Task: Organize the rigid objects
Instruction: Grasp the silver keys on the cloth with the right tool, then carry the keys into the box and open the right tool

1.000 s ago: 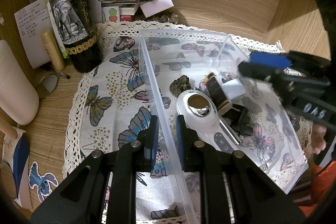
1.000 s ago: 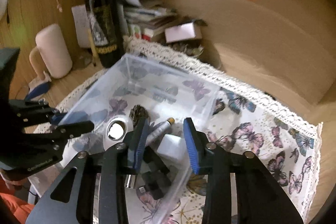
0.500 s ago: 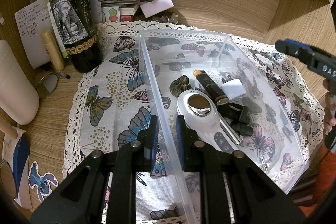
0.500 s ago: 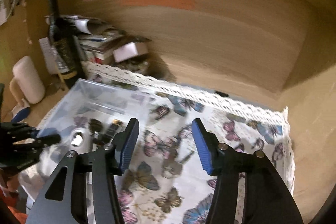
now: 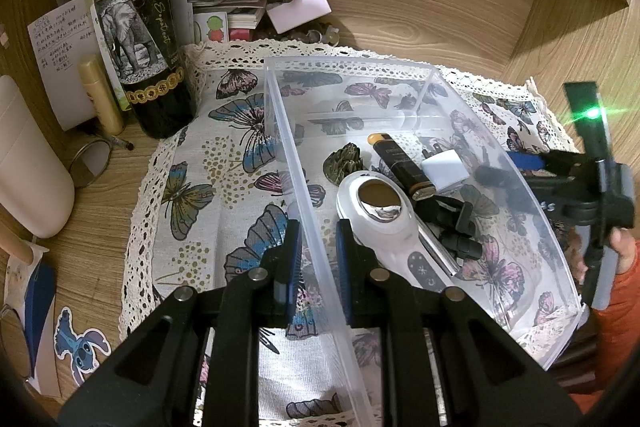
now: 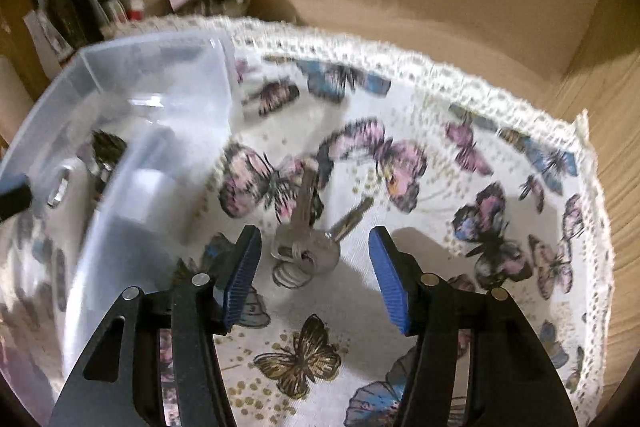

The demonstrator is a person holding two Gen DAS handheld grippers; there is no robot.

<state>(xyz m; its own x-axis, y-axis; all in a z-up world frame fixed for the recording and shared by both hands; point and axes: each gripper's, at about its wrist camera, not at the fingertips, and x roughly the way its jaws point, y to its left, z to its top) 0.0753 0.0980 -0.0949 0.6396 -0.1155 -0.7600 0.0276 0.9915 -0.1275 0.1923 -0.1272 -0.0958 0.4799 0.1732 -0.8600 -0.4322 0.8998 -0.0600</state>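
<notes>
- The keys (image 6: 310, 247) are seen on the cloth (image 6: 460, 227), just ahead of the right gripper (image 6: 314, 267) and roughly centred between its 2 pads; they lie outside the bin (image 6: 224, 75), to its right.
- The bunch is splayed: 1 key points away from the gripper, another angles to the right, and the ring end is nearest the pads. No single long axis is offered, so the ring cluster is judged the likeliest place to close on.
- The right gripper is spread wide and holds nothing; neither pad is seen touching the keys.
- The right gripper is much the nearer to the keys; they cannot be made out in the left wrist view.
- The left gripper (image 5: 314, 259) is pinched on the bin's near wall, its 2 pads set on either side of the clear plastic, steadying it.
- Inside the bin, a white device (image 5: 384, 215), a dark tube (image 5: 400, 165) and a white block (image 5: 444, 171) are already lying.
</notes>
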